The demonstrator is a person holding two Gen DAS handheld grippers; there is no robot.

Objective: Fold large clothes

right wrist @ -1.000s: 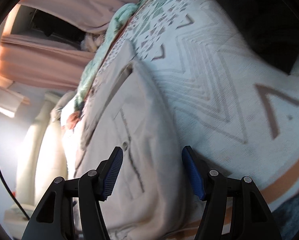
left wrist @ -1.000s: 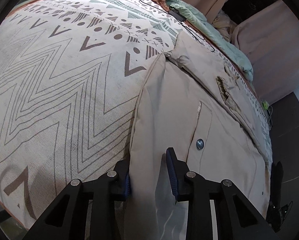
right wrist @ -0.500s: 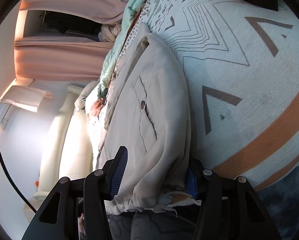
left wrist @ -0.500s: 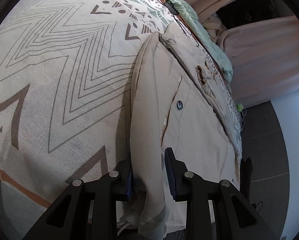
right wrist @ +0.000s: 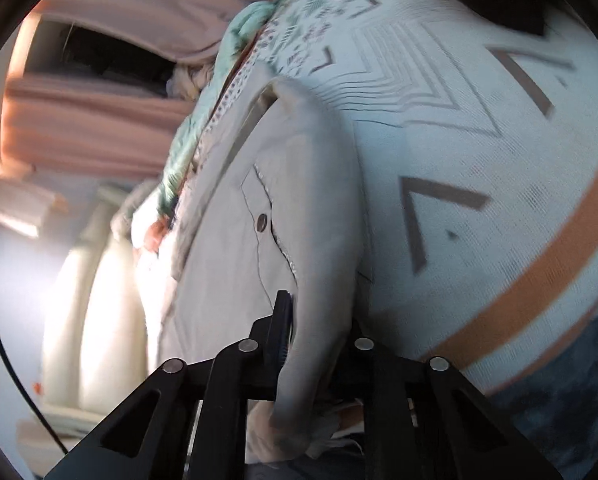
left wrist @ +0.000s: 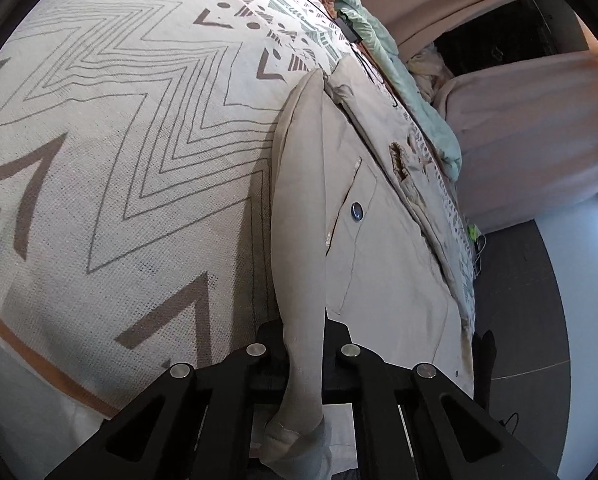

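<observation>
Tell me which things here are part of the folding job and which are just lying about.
Part of the job:
- beige garment
- left gripper, shut on its edge
- right gripper, shut on its edge

Lying about:
- patterned bedspread
- mint blanket
- black cable

left tool: jaws just closed, pinching fabric | right tool: jaws just closed, pinching fabric

One beige garment with two snap buttons, one patterned bedspread, two grippers.
</observation>
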